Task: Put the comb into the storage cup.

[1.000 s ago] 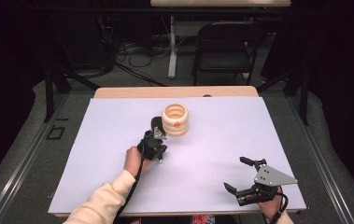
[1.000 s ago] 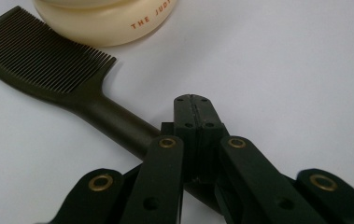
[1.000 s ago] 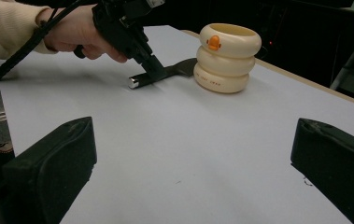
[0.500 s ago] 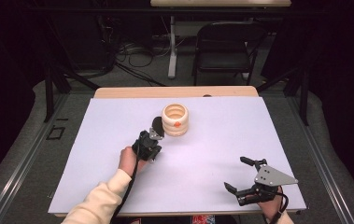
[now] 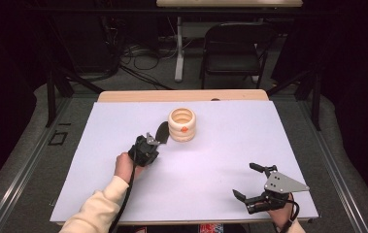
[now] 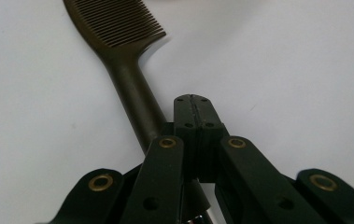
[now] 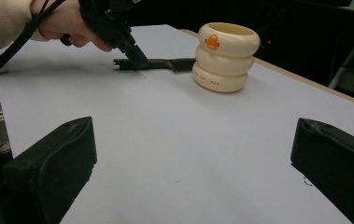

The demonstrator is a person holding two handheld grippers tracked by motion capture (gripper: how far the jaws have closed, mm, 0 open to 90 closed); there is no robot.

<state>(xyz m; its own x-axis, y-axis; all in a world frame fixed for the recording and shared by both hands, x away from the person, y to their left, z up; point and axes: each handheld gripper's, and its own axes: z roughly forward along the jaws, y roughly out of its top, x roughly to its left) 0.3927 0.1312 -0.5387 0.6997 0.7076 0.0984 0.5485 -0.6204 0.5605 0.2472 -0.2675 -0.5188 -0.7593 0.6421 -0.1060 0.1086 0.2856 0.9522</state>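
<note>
While the right tool (image 5: 258, 187) is held near the bench's (image 5: 220, 160) front edge, well apart from the cream ringed holder (image 5: 182, 124), its jaws are spread wide and nothing is seen between them. From that tool's own view, the holder (image 7: 225, 56) is seen farther off across bare white surface, standing upright as three stacked rings with a small orange mark on the top ring. Whether anything lies inside the holder cannot be told; in the high view its mouth looks pale and bare.

Nearer the holder, the left tool (image 5: 148, 145) is gripped in a hand (image 5: 125, 165) in a cream sleeve. Its jaws are pressed together, and in the left gripper view they sit just beside the handle of a dark comb (image 6: 130, 79); whether the handle is actually clamped cannot be told. The comb (image 7: 160, 64) lies flat on the bench, outside the holder, with its toothed end (image 5: 162, 131) just beside the holder's left wall.

Beyond the holder, a folding chair (image 5: 232, 48) is seen on the floor.
</note>
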